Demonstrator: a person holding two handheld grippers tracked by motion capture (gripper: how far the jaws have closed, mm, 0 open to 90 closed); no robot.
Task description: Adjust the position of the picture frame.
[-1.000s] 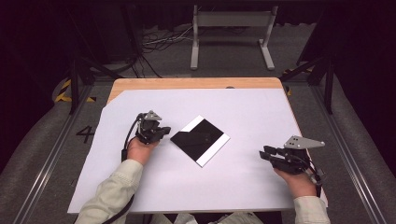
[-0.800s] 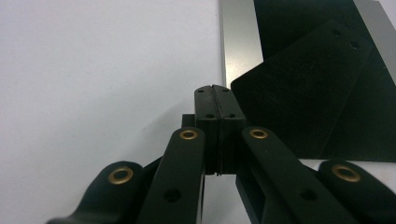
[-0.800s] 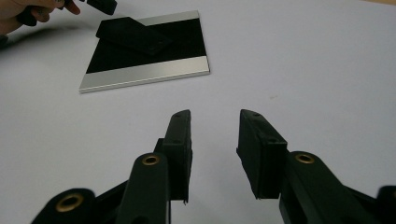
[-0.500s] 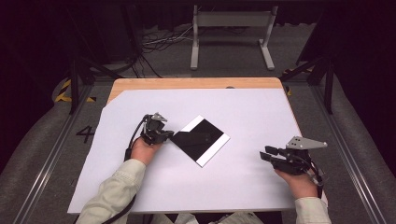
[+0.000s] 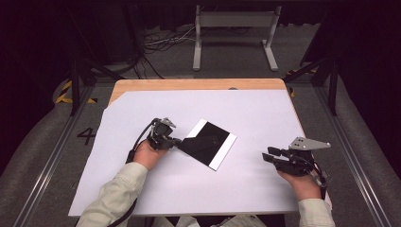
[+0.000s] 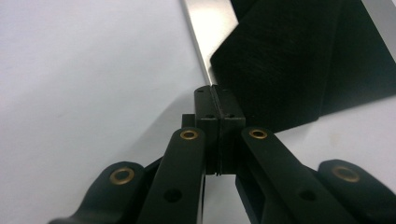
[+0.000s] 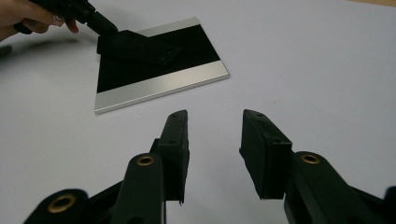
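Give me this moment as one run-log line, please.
left gripper: shut on black flap | right gripper: open, idle | silver-edged plate: flat on white sheet

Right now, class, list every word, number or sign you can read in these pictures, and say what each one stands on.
"4" – a dark numeral on the grey floor left of the table, in the high view.
No writing shows on the black and silver plate, on the white sheet or on either claw.
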